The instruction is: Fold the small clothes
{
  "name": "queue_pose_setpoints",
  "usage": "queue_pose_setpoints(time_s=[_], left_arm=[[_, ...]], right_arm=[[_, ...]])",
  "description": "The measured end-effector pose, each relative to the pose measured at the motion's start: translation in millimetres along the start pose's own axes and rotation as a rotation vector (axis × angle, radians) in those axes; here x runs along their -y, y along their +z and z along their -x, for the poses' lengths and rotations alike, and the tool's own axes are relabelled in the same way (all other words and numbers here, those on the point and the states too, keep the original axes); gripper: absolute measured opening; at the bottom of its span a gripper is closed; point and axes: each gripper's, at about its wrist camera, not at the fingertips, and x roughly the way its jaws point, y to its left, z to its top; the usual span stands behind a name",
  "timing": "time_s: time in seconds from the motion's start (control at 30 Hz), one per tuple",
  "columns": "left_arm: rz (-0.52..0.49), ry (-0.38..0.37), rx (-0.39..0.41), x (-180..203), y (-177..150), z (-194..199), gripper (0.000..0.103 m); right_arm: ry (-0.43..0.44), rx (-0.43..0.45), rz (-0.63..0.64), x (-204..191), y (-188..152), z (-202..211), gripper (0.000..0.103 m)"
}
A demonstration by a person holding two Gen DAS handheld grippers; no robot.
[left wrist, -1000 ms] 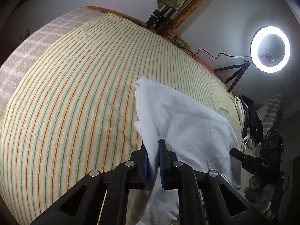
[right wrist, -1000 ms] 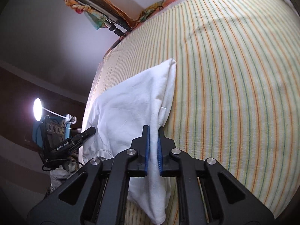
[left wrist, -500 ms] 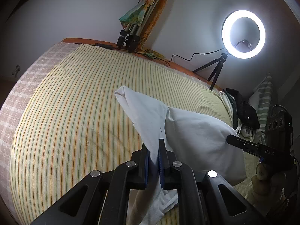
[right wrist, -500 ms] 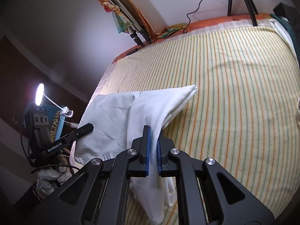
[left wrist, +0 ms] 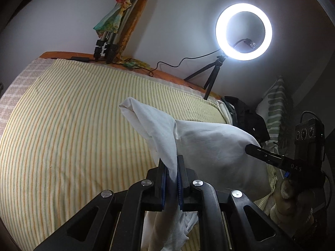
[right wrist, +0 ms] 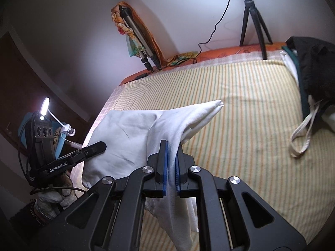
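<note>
A white garment (left wrist: 211,146) hangs stretched above the striped bed (left wrist: 73,125), likely lifted to carry one side over for a fold. The left gripper (left wrist: 172,179) pinches one edge; the right gripper (right wrist: 171,171) clamps the other.

So the white garment (left wrist: 211,146) is plain, soft cotton-looking stuff, held up off the striped bedsheet (left wrist: 73,136) rather than lying flat on it. One folded end sticks out as a rounded point hanging over the middle of the sheet, and the rest billows in a loose sheet toward the sheet's near edge. A bunched tail droops down below. Probably a small tee or shorts, hard to tell with it this crumpled.
</note>
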Motion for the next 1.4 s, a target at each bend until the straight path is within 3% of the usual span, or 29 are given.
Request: queue_pose_setpoints(time_s=[0.43,0.9,1.17,1.4], left_arm=[[-0.097,-0.101,0.014,94,31,-53,0.005],[-0.241,-0.174,0.039,210,73,-144,0.005],[-0.282,-0.192,0.071,261,102,-200,0.005],[-0.321,-0.170,0.111,293,124,-244,0.005]], right_arm=[[-0.136,0.086,0.032,58,27,78,0.007],[-0.363,0.180,0.096,147,90,150,0.007],[-0.512,0.220,0.130,199,137,165,0.007],[-0.591,0.248,0.143,242,167,161,0.007]])
